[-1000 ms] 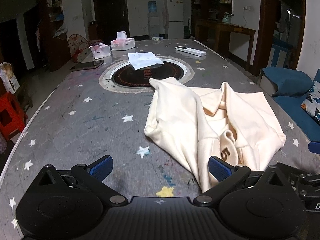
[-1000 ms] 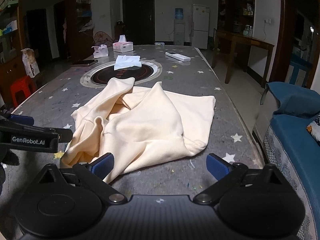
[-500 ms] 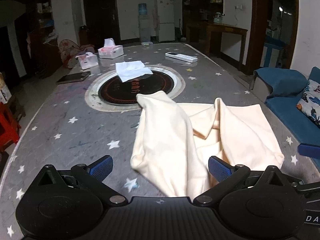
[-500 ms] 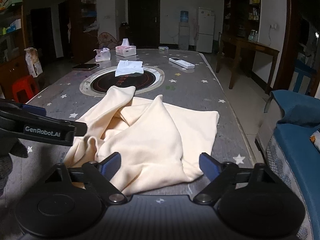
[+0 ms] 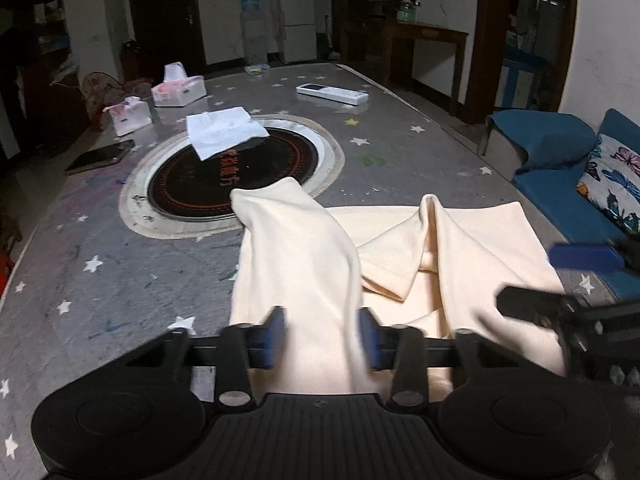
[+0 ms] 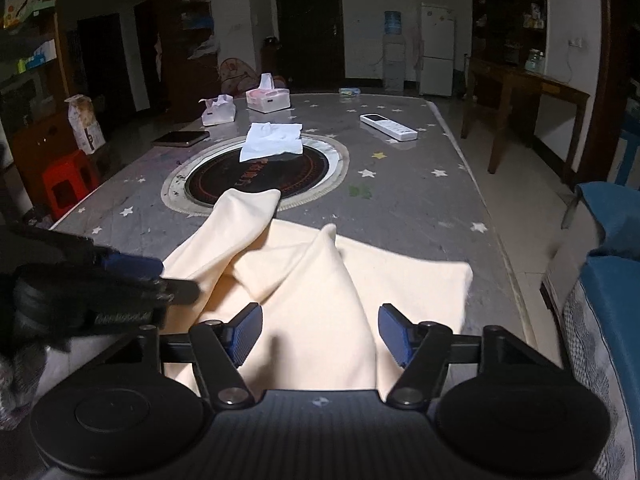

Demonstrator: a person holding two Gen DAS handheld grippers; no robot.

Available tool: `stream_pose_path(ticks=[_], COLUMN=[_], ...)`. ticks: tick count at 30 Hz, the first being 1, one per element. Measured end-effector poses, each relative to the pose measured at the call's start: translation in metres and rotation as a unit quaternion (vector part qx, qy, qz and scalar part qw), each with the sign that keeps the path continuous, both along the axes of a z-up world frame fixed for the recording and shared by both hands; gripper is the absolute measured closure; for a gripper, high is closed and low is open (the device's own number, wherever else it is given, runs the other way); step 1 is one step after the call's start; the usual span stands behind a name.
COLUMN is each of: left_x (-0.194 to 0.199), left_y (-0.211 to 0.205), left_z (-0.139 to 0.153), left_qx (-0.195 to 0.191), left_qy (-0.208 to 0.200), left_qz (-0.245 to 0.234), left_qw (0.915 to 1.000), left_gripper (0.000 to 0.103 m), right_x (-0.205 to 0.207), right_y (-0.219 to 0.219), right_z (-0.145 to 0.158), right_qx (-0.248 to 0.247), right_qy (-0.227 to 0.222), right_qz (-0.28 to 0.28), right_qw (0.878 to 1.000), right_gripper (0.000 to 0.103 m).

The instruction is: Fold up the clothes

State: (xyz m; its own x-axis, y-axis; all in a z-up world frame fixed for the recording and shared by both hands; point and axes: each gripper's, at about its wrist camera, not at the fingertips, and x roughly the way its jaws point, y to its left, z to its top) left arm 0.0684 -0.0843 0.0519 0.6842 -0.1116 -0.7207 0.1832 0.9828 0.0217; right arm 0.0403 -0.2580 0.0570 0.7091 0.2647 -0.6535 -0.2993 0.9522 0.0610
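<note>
A cream garment [image 5: 460, 248] lies crumpled on the grey star-patterned table [image 5: 120, 280], near its front edge. My left gripper [image 5: 322, 338] is shut on a raised fold of it, and the fabric fills the gap between the blue pads. In the right wrist view the same garment [image 6: 400, 280] spreads out ahead. My right gripper [image 6: 320, 334] is open, its jaws partly narrowed around another raised fold that runs between them. The two grippers sit side by side, left one on the garment's left part.
A round black hotplate [image 5: 280, 160] is set in the table's middle with a white cloth [image 5: 224, 134] on it. Farther back are two tissue boxes [image 5: 178, 90], a white remote [image 5: 332, 94] and a phone [image 5: 100, 156]. A blue sofa [image 5: 560, 160] stands right; a red stool [image 6: 68, 184] left.
Both grippers moved forward over the garment. The left jaws closed from wide open onto a fold. The right jaws narrowed somewhat around another fold.
</note>
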Motion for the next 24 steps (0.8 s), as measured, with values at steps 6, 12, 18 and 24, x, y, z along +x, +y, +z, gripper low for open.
stream_pose_path(ticks=[6,12,18,24], left_x=[-0.005,-0.022,-0.019,-0.001], left_y=[0.014,0.040,0.031,0.004], left_z=[0.003,0.020,0.023,0.005], left_qx=[-0.022,-0.046,-0.063,-0.041], left_qy=[-0.010,-0.034,-0.024,-0.004], left_qz=[-0.001,0.021,-0.002,-0.026], left_qw=[0.9997,0.9981,0.9977,0.9988], left_gripper=[0.098,0.100,0.083,0.052], right_x=[0.036,0.048,0.058,0.070], right_y=[0.009,0.011,0.012,0.009], right_z=[-0.013,-0.021,-0.026,-0.033], right_qx=[0.001,-0.005,-0.009,-0.003], right_qy=[0.018,0.024,0.028,0.040], right_qz=[0.013,0.013,0.013,0.017], right_qw=[1.000,1.000,0.999,0.999], right_gripper=[0.044,0.062,0.068,0.066])
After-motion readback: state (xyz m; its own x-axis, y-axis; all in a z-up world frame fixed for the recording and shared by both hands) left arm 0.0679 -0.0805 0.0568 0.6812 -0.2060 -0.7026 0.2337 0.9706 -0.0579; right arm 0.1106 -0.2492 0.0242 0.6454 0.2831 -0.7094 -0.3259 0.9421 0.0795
